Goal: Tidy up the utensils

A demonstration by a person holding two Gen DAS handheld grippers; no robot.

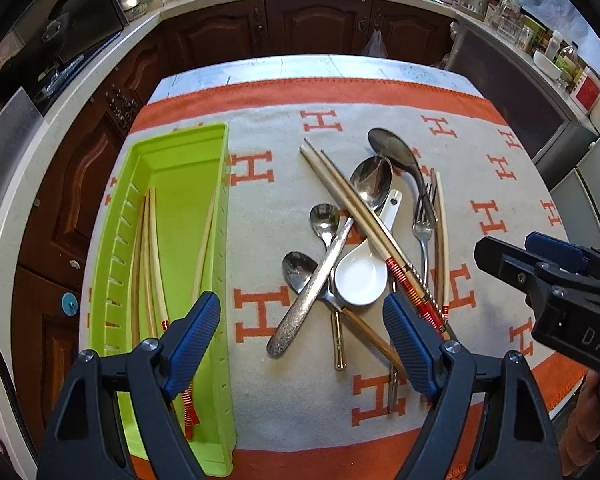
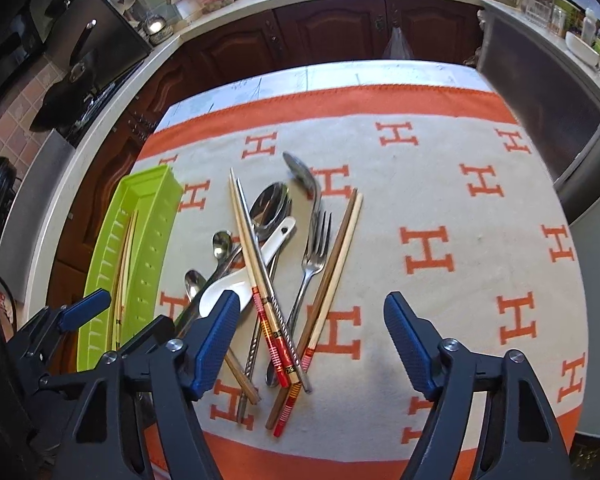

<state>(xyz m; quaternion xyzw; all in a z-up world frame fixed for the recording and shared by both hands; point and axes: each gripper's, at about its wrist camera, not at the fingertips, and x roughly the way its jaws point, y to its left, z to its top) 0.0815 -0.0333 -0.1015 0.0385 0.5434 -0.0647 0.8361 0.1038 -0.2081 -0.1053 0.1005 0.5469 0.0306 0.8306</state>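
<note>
A lime green tray lies at the table's left with three chopsticks in it; it also shows in the right wrist view. A pile of utensils lies mid-table: several metal spoons, a white ceramic spoon, a fork, and chopsticks with red ends. My left gripper is open and empty, above the tray's right wall and the pile's near end. My right gripper is open and empty above the chopsticks' red ends and the fork.
The table wears a beige cloth with orange H marks and an orange border. Dark wooden cabinets and a counter with a sink and jars stand beyond. A stove is at the left, a grey appliance at the right.
</note>
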